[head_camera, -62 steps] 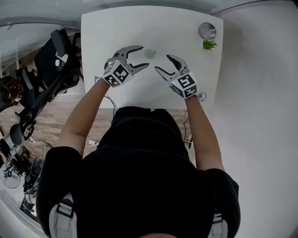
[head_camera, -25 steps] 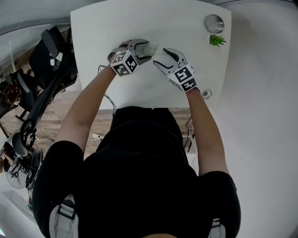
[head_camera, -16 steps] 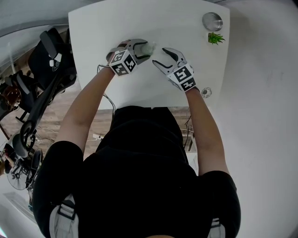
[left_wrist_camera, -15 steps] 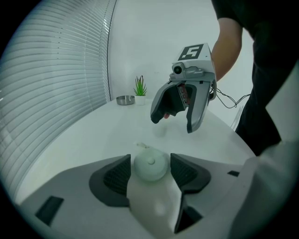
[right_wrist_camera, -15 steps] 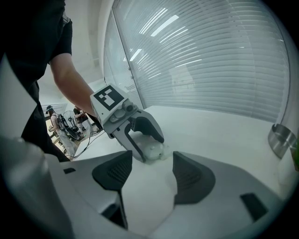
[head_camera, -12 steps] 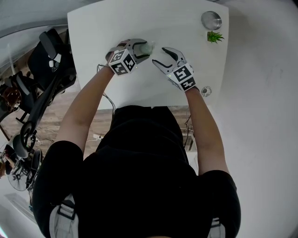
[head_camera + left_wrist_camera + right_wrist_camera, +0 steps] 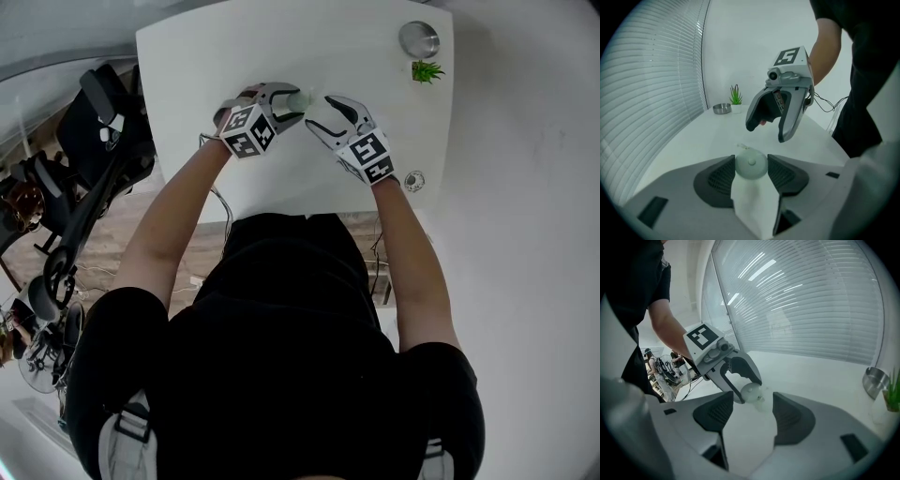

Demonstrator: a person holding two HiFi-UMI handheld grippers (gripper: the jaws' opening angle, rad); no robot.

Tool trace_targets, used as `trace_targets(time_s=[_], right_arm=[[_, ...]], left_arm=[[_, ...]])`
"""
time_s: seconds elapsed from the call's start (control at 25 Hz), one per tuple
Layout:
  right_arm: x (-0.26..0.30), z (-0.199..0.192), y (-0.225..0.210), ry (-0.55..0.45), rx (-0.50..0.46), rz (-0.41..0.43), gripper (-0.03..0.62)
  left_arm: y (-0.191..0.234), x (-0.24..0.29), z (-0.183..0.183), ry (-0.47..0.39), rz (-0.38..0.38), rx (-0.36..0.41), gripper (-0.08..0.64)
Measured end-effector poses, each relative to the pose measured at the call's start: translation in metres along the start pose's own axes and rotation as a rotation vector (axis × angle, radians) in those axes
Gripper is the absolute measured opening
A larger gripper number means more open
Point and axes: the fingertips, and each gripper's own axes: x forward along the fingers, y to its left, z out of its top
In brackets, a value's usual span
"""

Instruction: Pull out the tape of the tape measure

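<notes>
The tape measure (image 7: 298,99) is a small round pale green disc lying on the white table (image 7: 234,47). My left gripper (image 7: 296,103) reaches it from the left, its jaws closing on it. In the left gripper view the tape measure (image 7: 751,164) fills the gap between both pads, touching each, and a small tab (image 7: 740,146) points away from it. My right gripper (image 7: 320,112) stands open just right of the disc with nothing between its fingers. The right gripper view shows the tape measure (image 7: 751,392) ahead of my open jaws, held in the left gripper's tips.
A steel bowl (image 7: 418,39) and a small potted plant (image 7: 424,70) sit at the table's far right corner. Black chairs and gear (image 7: 103,122) stand off the table's left side. Window blinds (image 7: 811,301) run behind the table.
The left gripper moved onto the tape measure and its jaws narrowed around it. The right gripper came a little closer to the disc from the right.
</notes>
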Motion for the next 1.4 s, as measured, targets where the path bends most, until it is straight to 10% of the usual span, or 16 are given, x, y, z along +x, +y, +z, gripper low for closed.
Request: trace_targets(time_s=[0.52,1.4], right_arm=[[-0.036,0.047,0.023,-0.119,0.019,0.040,0.201],[-0.089,0.086,0.104,-0.208,0.017,0.389,0.117]], left_arm=[[-0.017,-0.072,0.047,-0.038,-0.005,-0.033,0.227],[-0.077,-0.144,0.107,-0.064,0.022,-0.008,0.227]])
